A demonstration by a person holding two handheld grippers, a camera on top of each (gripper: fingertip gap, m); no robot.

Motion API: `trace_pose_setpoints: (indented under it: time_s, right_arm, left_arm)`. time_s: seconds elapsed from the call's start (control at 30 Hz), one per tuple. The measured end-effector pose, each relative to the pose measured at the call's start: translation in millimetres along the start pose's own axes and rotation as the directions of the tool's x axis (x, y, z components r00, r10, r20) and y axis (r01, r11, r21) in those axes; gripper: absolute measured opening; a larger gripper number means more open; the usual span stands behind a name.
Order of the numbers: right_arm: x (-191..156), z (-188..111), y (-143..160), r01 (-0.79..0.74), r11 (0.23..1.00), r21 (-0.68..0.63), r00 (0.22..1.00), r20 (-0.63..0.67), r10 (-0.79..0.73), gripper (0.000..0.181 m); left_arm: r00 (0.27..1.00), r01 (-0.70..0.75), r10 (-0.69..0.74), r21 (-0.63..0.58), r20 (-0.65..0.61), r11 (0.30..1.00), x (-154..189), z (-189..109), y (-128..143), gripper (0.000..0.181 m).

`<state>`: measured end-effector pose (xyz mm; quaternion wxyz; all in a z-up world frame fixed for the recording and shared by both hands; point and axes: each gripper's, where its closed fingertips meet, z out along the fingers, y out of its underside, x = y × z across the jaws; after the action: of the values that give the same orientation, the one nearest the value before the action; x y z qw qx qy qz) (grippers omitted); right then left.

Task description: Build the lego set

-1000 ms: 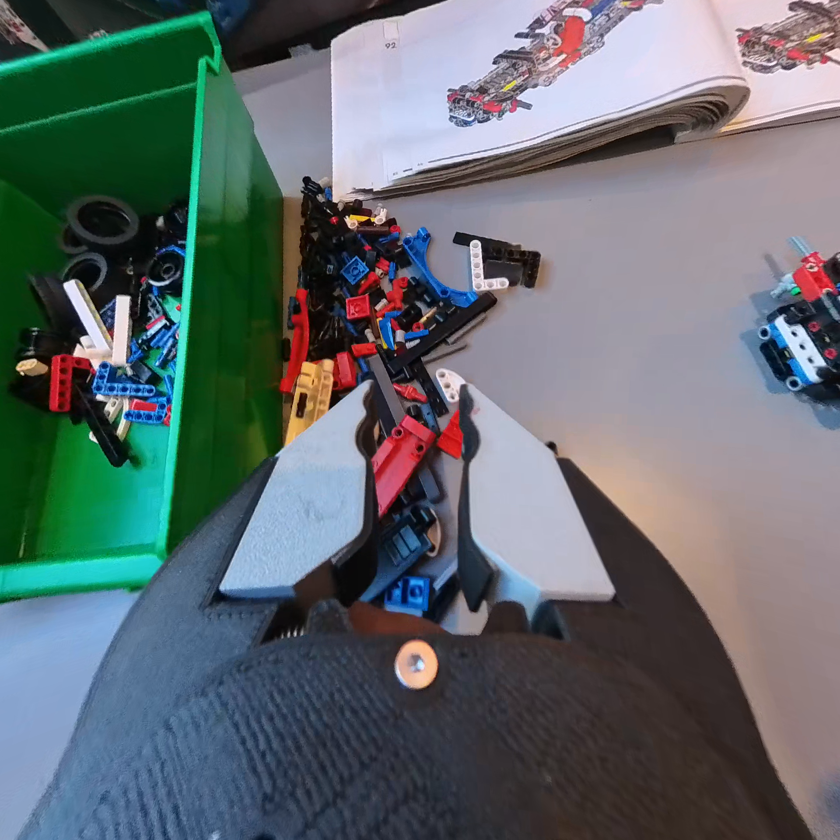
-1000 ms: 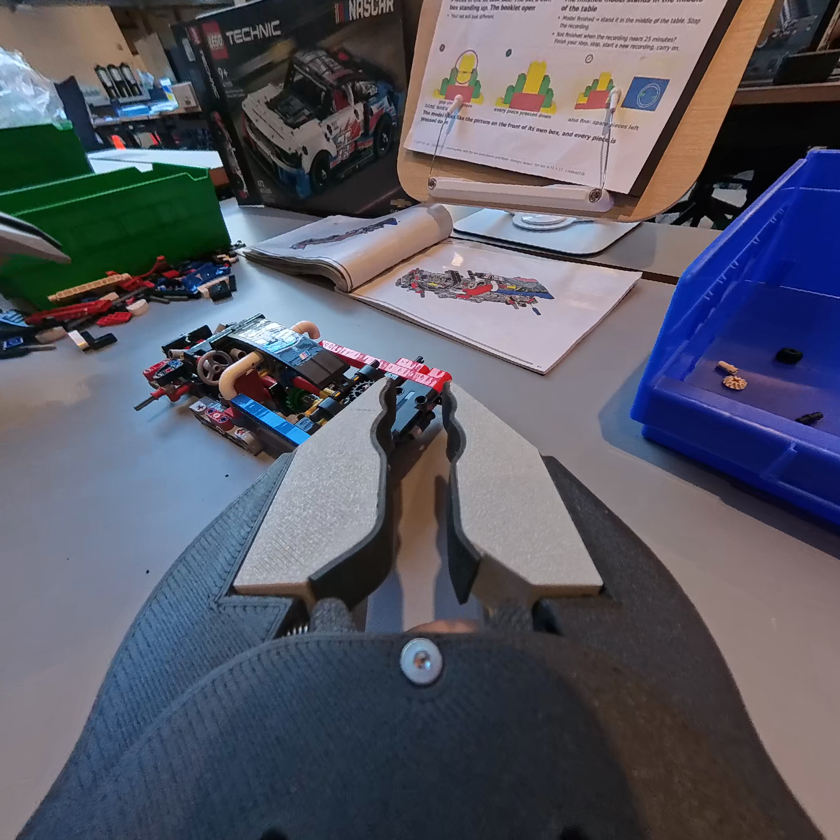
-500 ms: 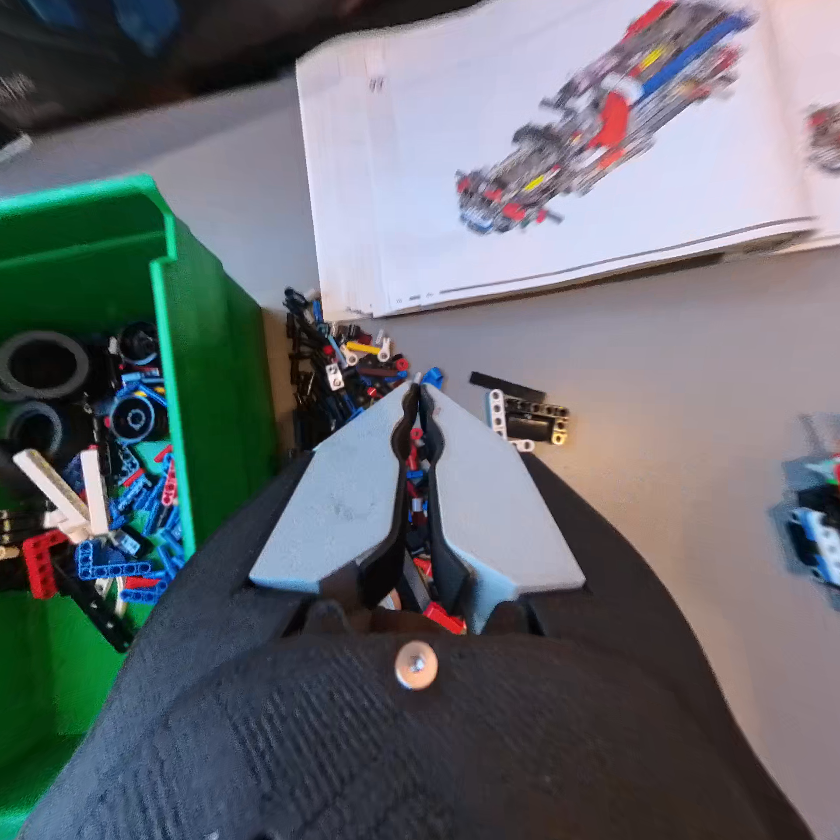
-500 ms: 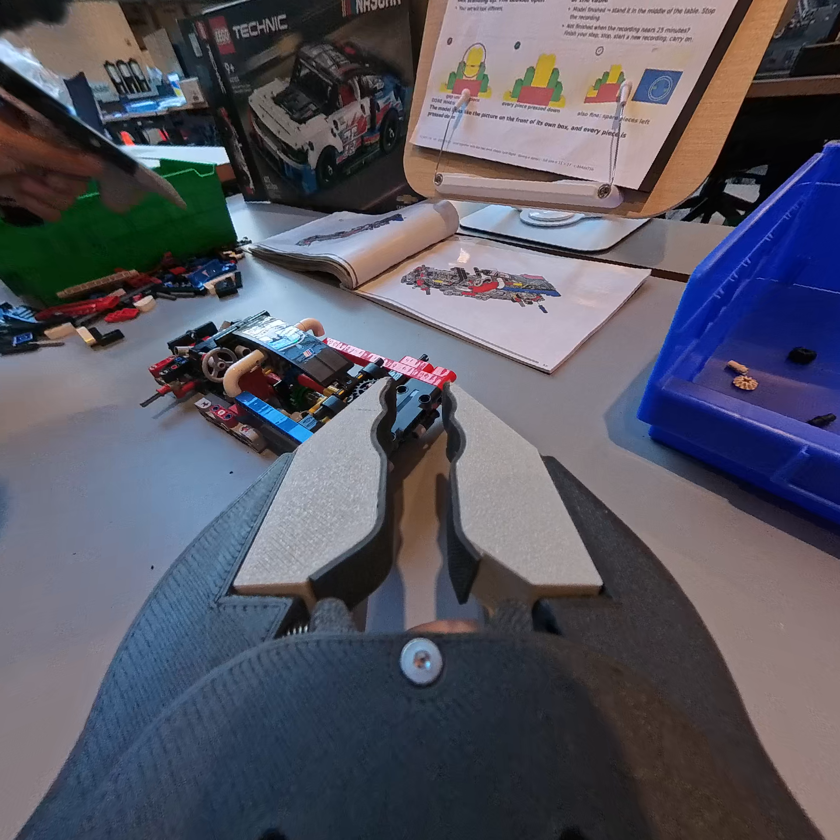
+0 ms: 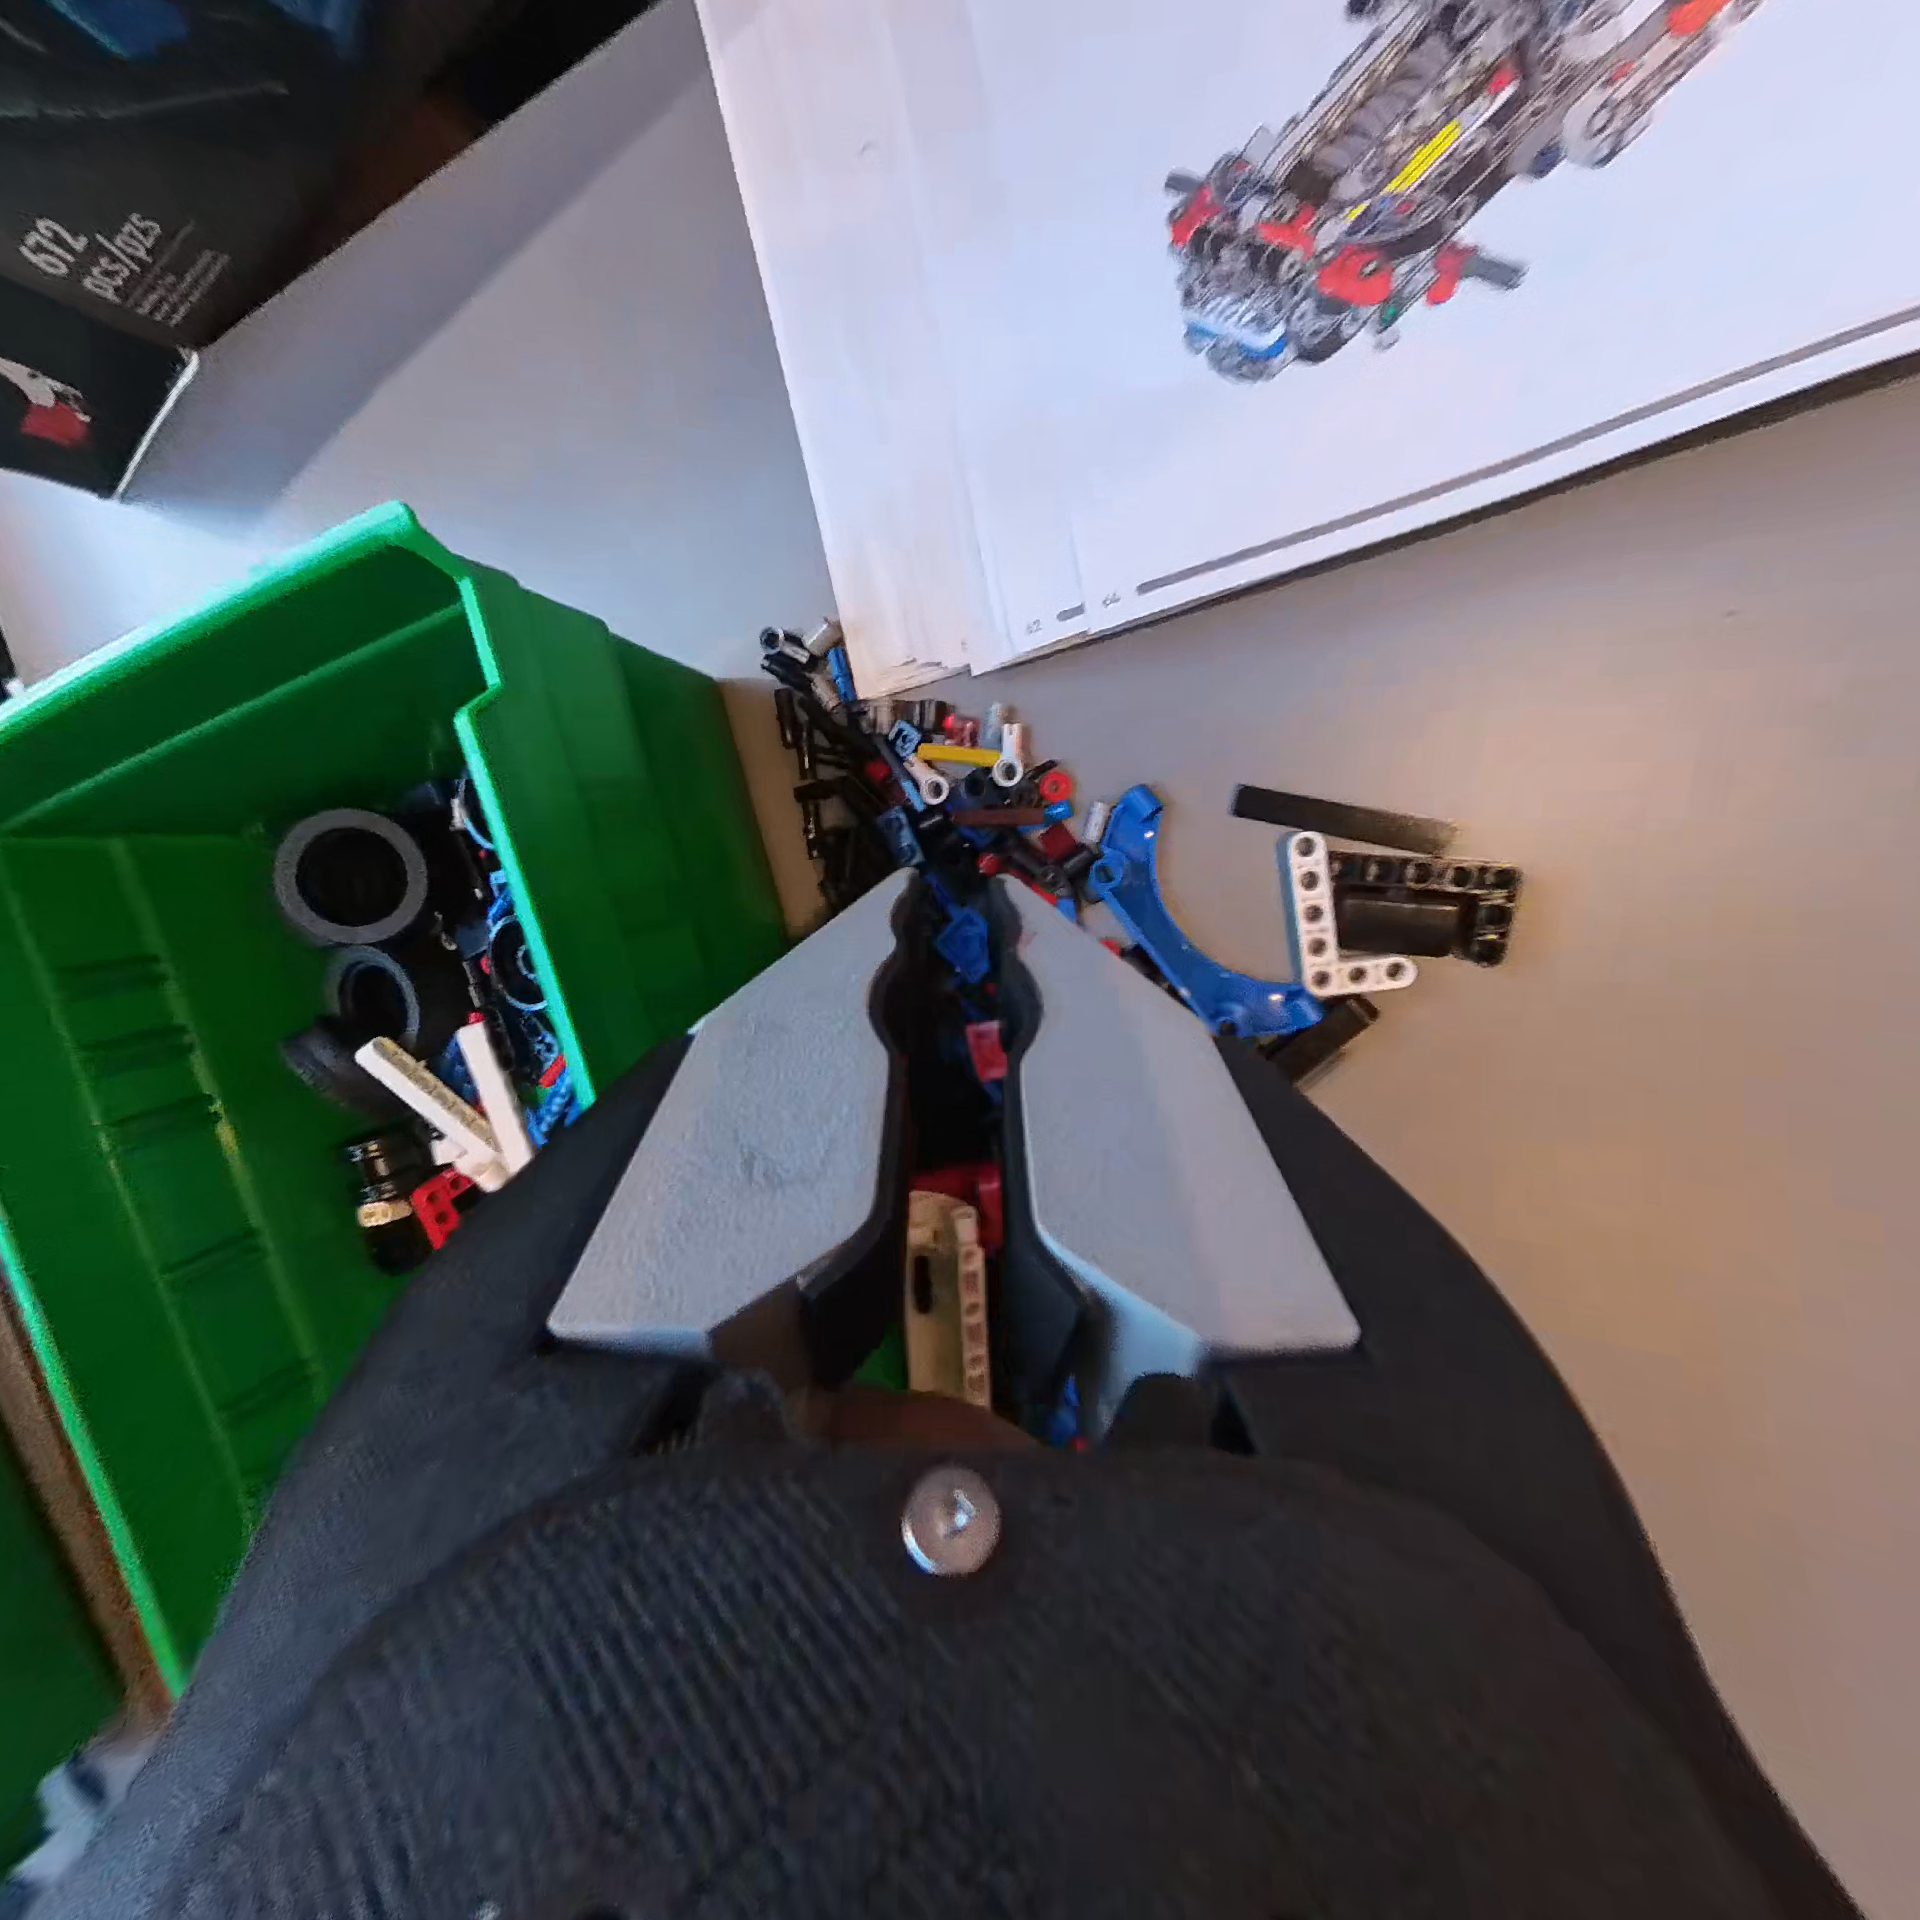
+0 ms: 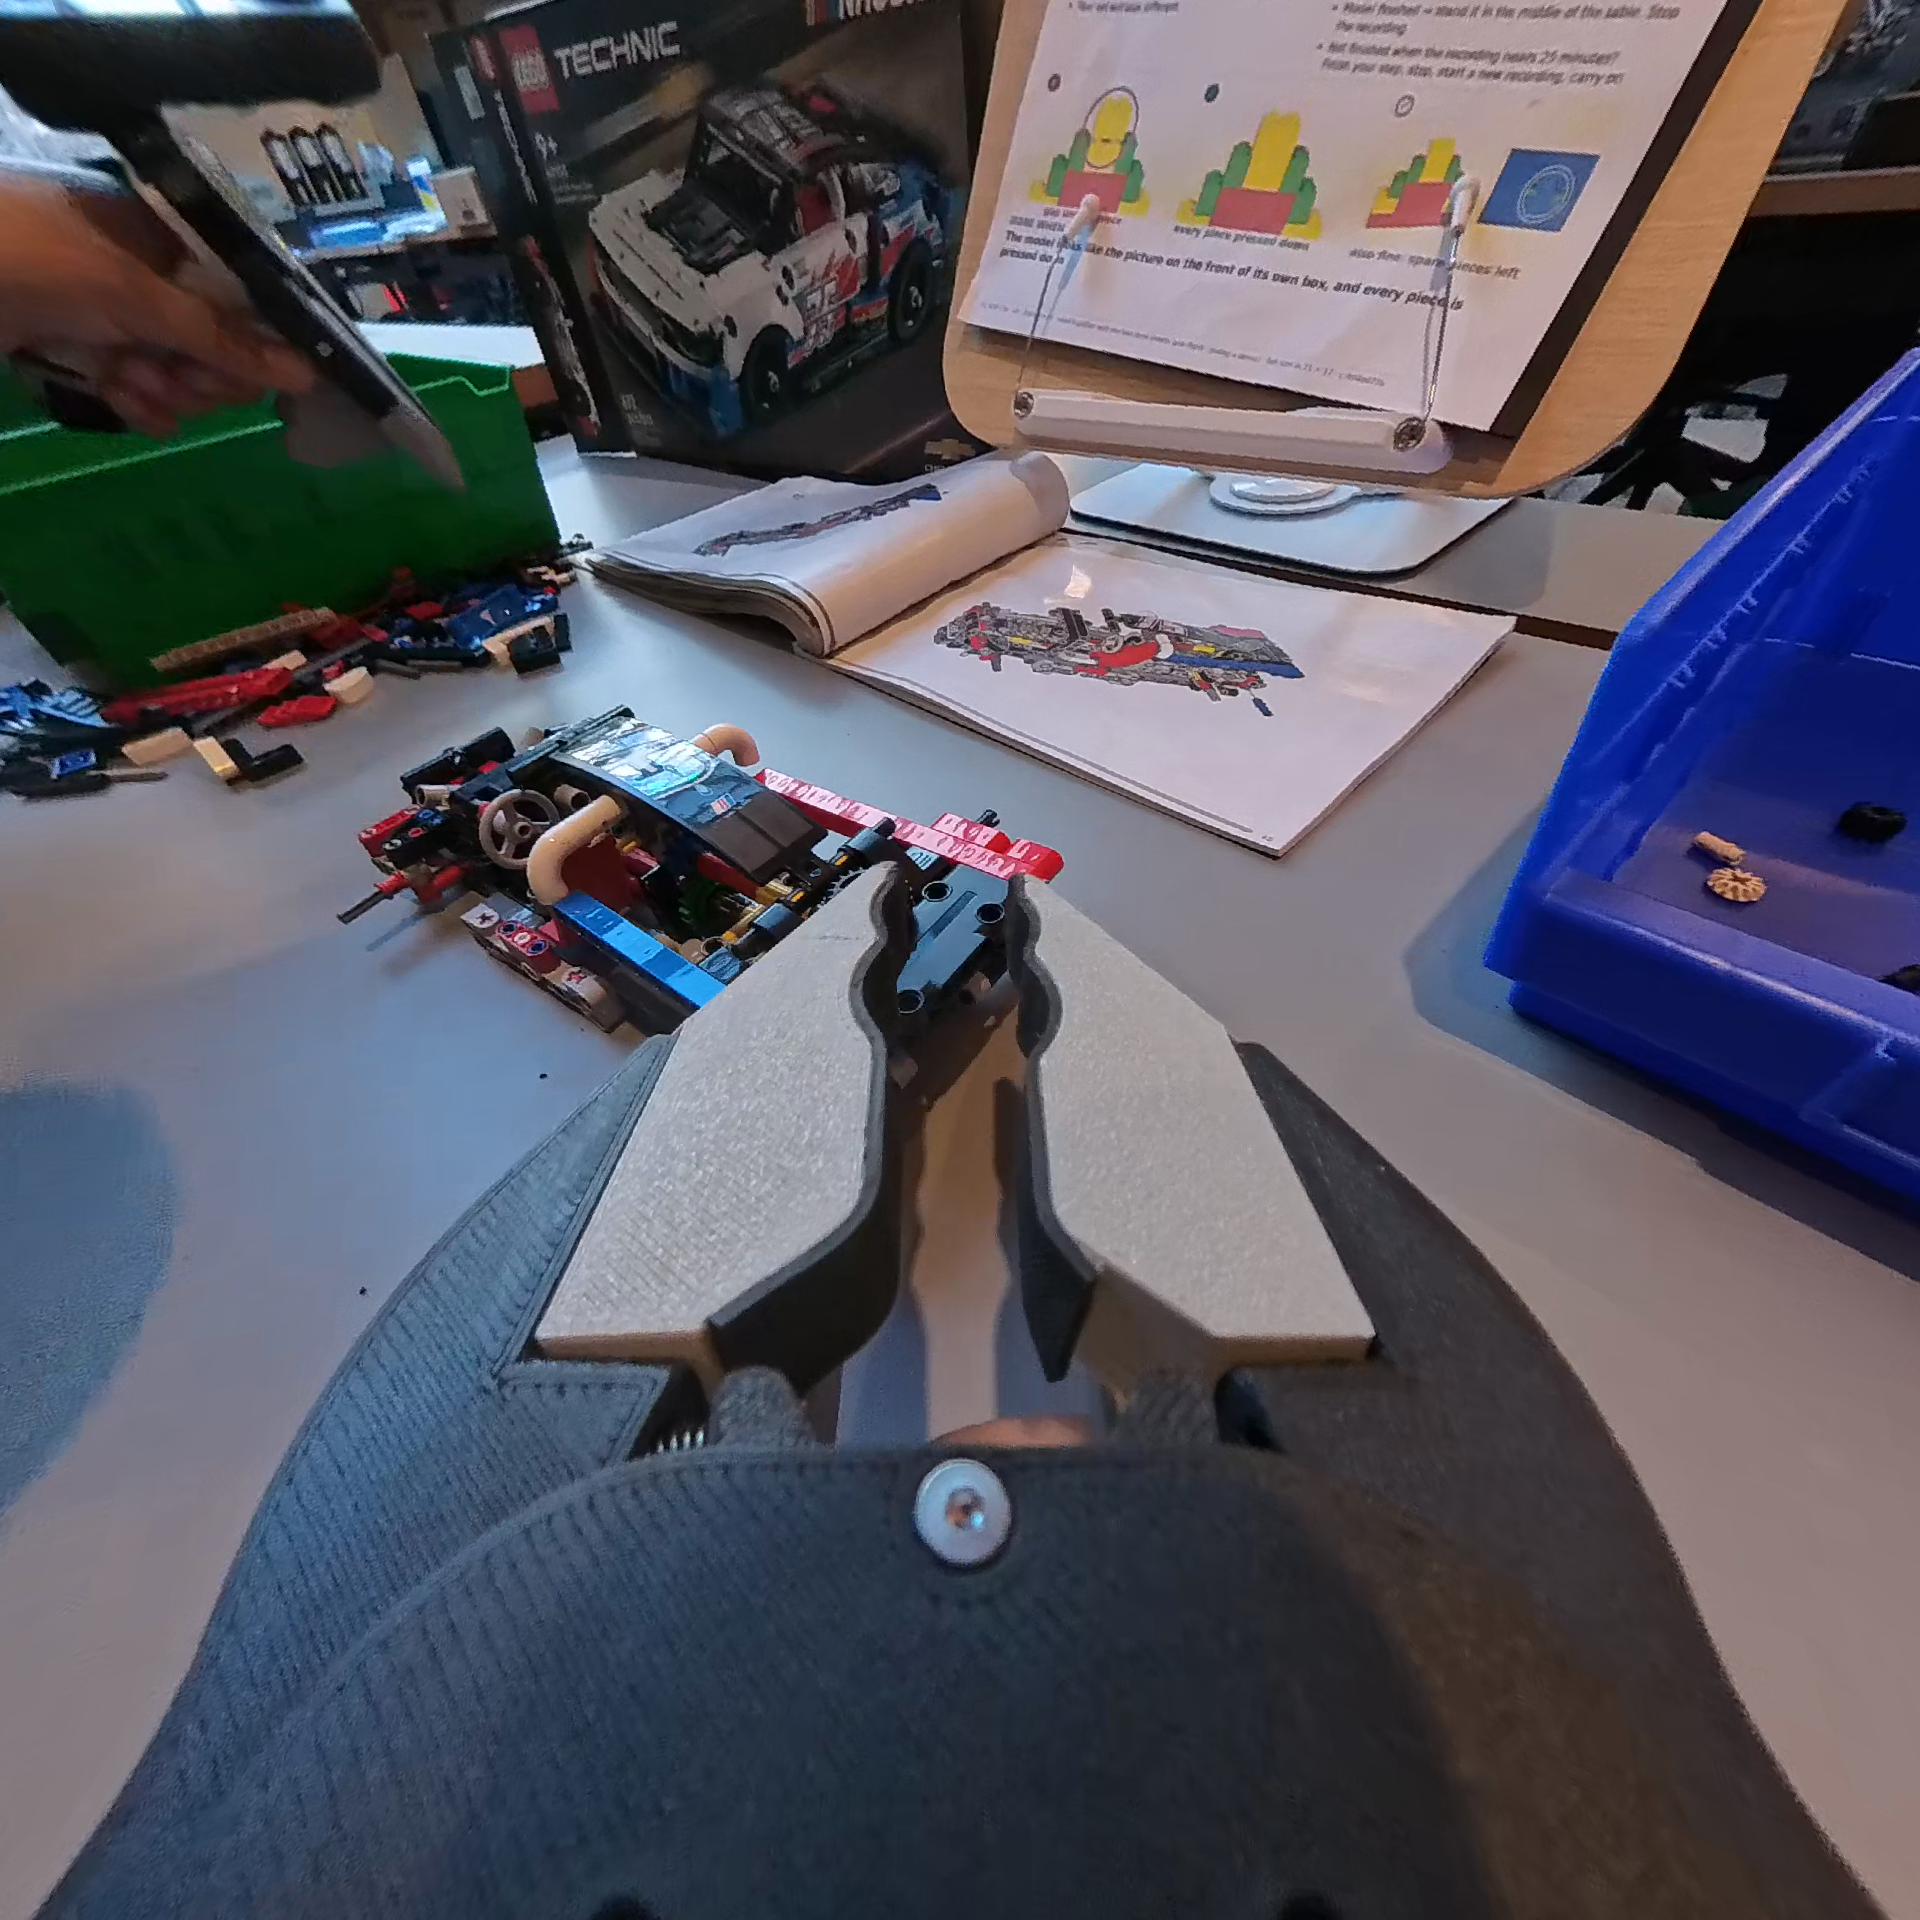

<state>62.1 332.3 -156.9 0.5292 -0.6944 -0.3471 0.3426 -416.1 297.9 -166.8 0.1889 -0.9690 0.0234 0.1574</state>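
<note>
Grey table [image 6: 312, 1039], green bin [image 5: 156, 1039], blue bin [image 6: 1714, 966], both hand-held grippers slightly apart, empty

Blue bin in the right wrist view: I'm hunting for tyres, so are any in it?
No. The blue bin holds only a few small loose pieces, tan and black, and no tyres show in it.

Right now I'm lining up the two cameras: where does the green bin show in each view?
Left wrist view: green bin fills the left side, open top showing tyres and loose pieces.
Right wrist view: it sits far left, behind the loose-piece pile.
Shared landmark: the open instruction booklet.
</note>
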Motion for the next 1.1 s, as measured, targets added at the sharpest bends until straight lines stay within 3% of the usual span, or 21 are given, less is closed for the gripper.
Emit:
trace_pose_setpoints:
  time_s: [0.1,0.2,0.3,0.37,0.5,0.6,0.77,0.93,1.1]
  right_arm:
    - [2,-3,-2,-0.02,1.0,0.018,1.0,0.0,0.02,0.015]
    - [4,-5,-4,-0.041,0.999,0.036,0.999,-0.005,0.041,0.015]
    - [5,-5,-3,-0.046,0.998,0.032,0.999,-0.007,0.046,0.015]
    - [6,-5,-4,-0.043,0.998,0.036,0.999,-0.014,0.043,0.015]
    - [7,-8,-6,-0.056,0.997,0.051,0.998,-0.017,0.057,0.014]
    - [9,-7,-6,-0.073,0.996,0.053,0.997,-0.011,0.074,0.013]
    - [9,-3,-4,-0.069,0.997,0.034,0.998,-0.008,0.069,0.012]
    - [8,-2,-4,-0.059,0.998,0.033,0.998,-0.009,0.059,0.011]
    - [11,-2,-5,-0.081,0.996,0.039,0.997,-0.007,0.081,0.01]
  left_arm:
    - [0.994,0.109,-0.104,0.161,-0.036,0.981,6,-27,-10,0.012]
    - [0.944,0.303,-0.217,0.398,-0.247,0.866,37,-75,-28,0.019]
    - [0.921,0.341,-0.161,0.535,-0.354,0.773,84,-101,-35,0.029]
    - [0.931,0.282,-0.078,0.565,-0.357,0.775,121,-98,-31,0.029]
    - [0.952,0.11,0.067,0.539,-0.298,0.835,163,-69,-13,0.03]
    - [0.959,0.084,0.069,0.507,-0.275,0.858,157,-57,-8,0.031]
    - [0.989,-0.009,0.067,0.398,-0.131,0.917,94,-41,3,0.031]
    - [1.0,-0.001,0.0,0.125,0.007,0.992,15,-2,26,0.033]
    - [0.999,0.025,-0.027,-0.037,-0.039,0.999,7,22,42,0.052]
